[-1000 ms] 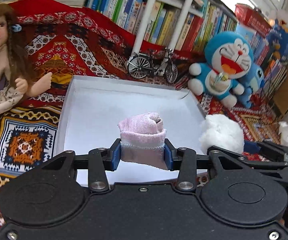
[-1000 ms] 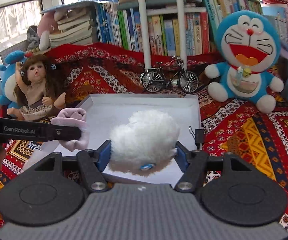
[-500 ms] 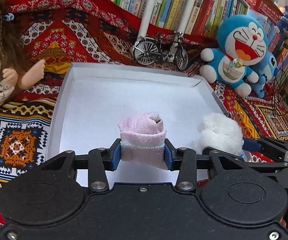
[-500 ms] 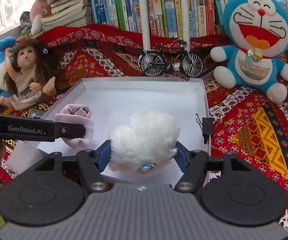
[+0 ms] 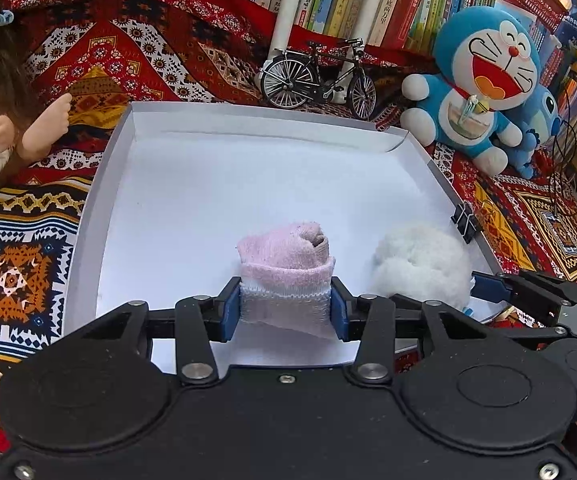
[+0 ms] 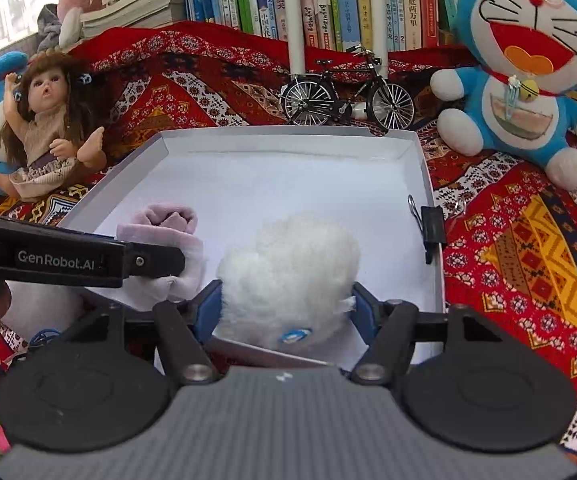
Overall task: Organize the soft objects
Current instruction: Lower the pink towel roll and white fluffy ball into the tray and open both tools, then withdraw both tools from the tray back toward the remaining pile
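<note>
Socks first, on the left wrist view: the left gripper has its blue pads either side of a rolled pink sock, low over the near end of the white tray. Its jaws are opening right now, narrow as the gap is, with the sock between them and the pads touching its cuff. Off to the right sits the white fluffy ball, with the right gripper's finger reaching in beside it. A black binder clip bites the tray's right rim.

Over to the right wrist view: the right gripper is closed about halfway around that fluffy ball, both pads pressed into its fur, at the tray's near edge. The left gripper's arm crosses in from the left with the sock bundle hanging at its tip.

To do this well, I'd say: bring each bundle down until it rests on the tray floor before letting go, keep the two side by side and not overlapping, and steer the right hand clear of that clip.

Only the right view shows the small blue tag on the ball's underside and the tray's near lip beneath it. Only the left view shows the sock's open rolled end and how the cuff sits squarely between the pads.
</note>
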{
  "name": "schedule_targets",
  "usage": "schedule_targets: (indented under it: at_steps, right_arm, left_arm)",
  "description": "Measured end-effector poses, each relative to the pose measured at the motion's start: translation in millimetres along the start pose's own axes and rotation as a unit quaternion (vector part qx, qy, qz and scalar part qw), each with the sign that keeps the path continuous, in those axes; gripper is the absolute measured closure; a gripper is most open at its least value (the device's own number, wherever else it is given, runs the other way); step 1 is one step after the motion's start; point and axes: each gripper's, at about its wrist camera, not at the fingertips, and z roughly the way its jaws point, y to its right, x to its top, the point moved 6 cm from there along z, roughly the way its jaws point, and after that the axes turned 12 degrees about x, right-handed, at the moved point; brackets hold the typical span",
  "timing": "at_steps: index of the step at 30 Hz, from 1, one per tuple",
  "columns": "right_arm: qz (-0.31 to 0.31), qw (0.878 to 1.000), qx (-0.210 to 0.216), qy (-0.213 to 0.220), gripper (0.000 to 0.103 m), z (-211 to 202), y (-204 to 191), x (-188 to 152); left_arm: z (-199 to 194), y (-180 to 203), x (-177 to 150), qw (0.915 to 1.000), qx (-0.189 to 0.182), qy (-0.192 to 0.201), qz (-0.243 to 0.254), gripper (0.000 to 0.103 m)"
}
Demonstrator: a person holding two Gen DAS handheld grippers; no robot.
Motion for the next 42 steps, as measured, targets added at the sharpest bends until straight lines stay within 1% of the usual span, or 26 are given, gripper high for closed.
schedule_targets:
  at_steps: [8, 9, 10, 12, 16, 17, 20, 21, 22, 27, 32, 37, 42]
  right_arm:
    - [0.003, 1.000, 0.000, 0.003, 0.032, 0.5, 2.6, -1.4]
    - [0.002, 1.000, 0.000, 0.003, 0.030, 0.6, 2.8, -1.2]
    - [0.002, 1.000, 0.000, 0.003, 0.030, 0.8, 2.6, -1.2]
    - [0.002, 1.000, -0.002, 0.003, 0.025, 1.1, 2.5, -0.7]
    - [0.008, 1.000, 0.002, 0.008, 0.021, -2.1, 2.8, 1.3]
    - [0.010, 1.000, 0.002, 0.012, 0.018, -4.6, 2.8, 2.4]
    - [0.010, 0.999, 0.004, 0.032, 0.010, -15.5, 1.3, 7.2]
    - [0.009, 0.999, 0.004, 0.037, 0.008, -19.6, 0.5, 8.9]
    - [0.007, 0.999, 0.004, 0.040, 0.007, -23.3, -0.4, 10.0]
    - [0.000, 0.997, -0.008, 0.070, 0.004, -48.6, -5.1, 11.4]
    - [0.007, 0.994, -0.004, 0.105, 0.001, -75.9, -7.8, 3.1]
    - [-0.022, 0.991, -0.013, 0.132, 0.000, -101.0, -16.4, -10.1]
    - [-0.030, 0.988, -0.018, 0.149, 0.000, -119.0, -19.5, -26.5]
  left_arm:
    - [1.3, 1.3, -2.1, 1.0000, 0.001, 0.008, 0.006, 0.058]
    - [1.4, 1.5, -1.9, 0.9999, 0.001, 0.009, 0.007, 0.058]
    - [1.3, 1.6, -1.8, 0.9999, 0.001, 0.009, 0.007, 0.058]
    - [1.0, 1.7, -1.5, 0.9999, 0.001, 0.009, 0.007, 0.057]
    - [-2.5, -0.3, 0.1, 0.9999, 0.001, 0.011, 0.001, 0.053]
    - [-4.7, -0.8, 0.6, 0.9999, 0.003, 0.013, 0.001, 0.052]
    - [-15.0, -2.2, 0.8, 0.9997, 0.007, 0.022, 0.002, 0.044]
    - [-20.1, -2.4, 0.6, 0.9996, 0.004, 0.028, 0.002, 0.039]
    - [-25.6, -2.6, 0.2, 0.9994, 0.000, 0.034, 0.001, 0.034]
    - [-50.1, -4.1, -5.3, 0.9982, -0.018, 0.057, 0.002, 0.026]
    - [-75.3, -4.1, -19.1, 0.9961, -0.024, 0.084, 0.011, 0.023]
    - [-97.7, -7.4, -40.1, 0.9943, -0.027, 0.103, 0.011, 0.020]
    - [-114.3, -9.8, -62.6, 0.9923, -0.018, 0.121, 0.015, 0.020]
